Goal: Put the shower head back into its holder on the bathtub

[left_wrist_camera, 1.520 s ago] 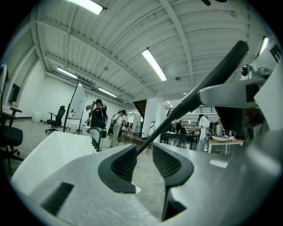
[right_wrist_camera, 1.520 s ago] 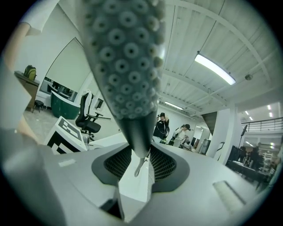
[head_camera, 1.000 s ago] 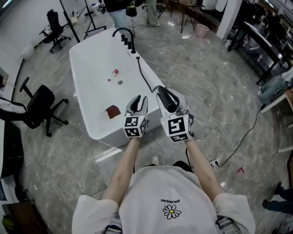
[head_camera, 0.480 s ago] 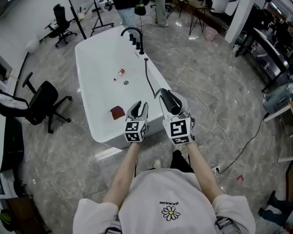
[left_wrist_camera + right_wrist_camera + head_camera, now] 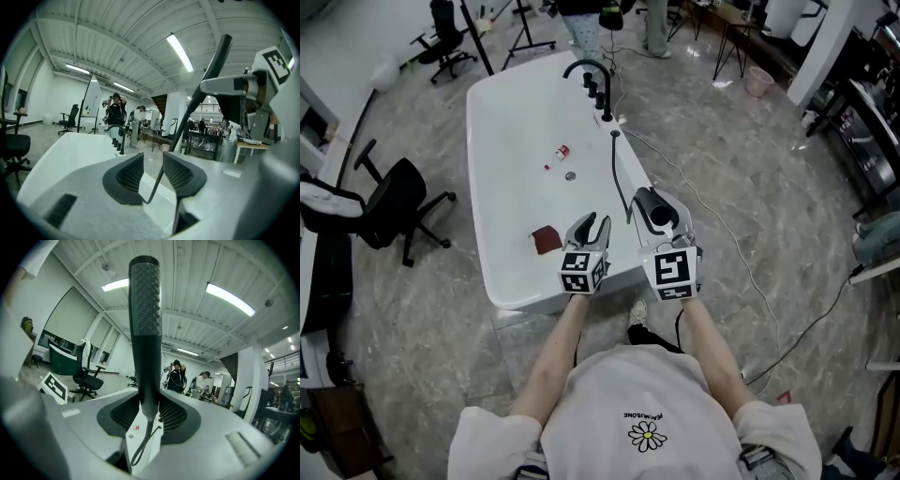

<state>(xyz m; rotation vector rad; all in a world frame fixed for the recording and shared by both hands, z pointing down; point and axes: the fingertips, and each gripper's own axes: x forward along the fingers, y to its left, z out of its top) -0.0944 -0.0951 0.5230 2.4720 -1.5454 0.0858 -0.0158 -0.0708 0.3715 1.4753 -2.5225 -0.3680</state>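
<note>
While the right claw [image 5: 664, 223] clenches the shower head [image 5: 652, 206] beside the bathtub rim [image 5: 623, 270], the empty left claw [image 5: 592, 226] just opened wider.

We see a black office chair [image 5: 391, 201] standing on the grey marble floor [image 5: 741, 159], another chair [image 5: 445, 36] well beyond it, and a pink bin [image 5: 759, 81] far off.

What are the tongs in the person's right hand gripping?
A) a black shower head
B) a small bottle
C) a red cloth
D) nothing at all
A: the right gripper view shows the black shower head standing upright, pinched between the right tongs, with its hose hanging below.
</note>
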